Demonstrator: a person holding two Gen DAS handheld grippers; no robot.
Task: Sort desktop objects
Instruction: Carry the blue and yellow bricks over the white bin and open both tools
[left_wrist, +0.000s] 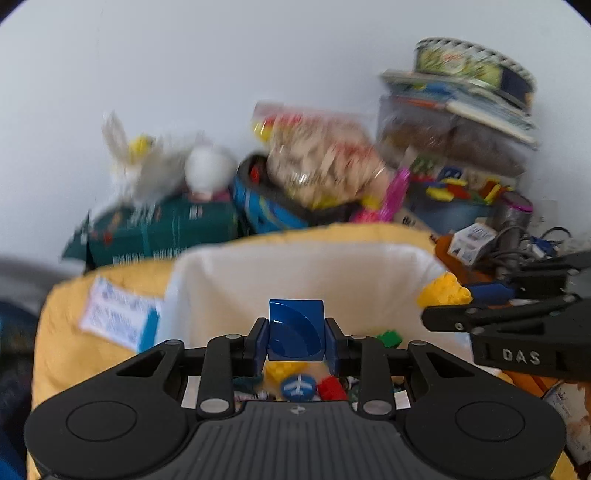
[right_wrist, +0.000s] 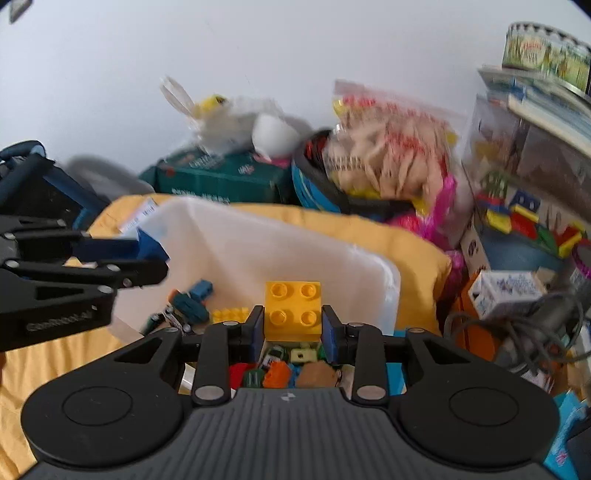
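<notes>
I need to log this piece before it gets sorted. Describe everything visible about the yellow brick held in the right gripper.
The yellow brick is a chunky toy building block of glossy, plastic-looking material, with four round studs in a two-by-two square on the face turned up toward the camera. It sits clamped between the blue pads of the right gripper, one finger on each side, held in the air above the white bin of mixed toy pieces. Nothing else touches it. In the left wrist view it shows as a blurred yellow lump.

Black left gripper (left_wrist: 295, 334), blue fingers (left_wrist: 258, 341), silver screws, ribbed grey housing
</notes>
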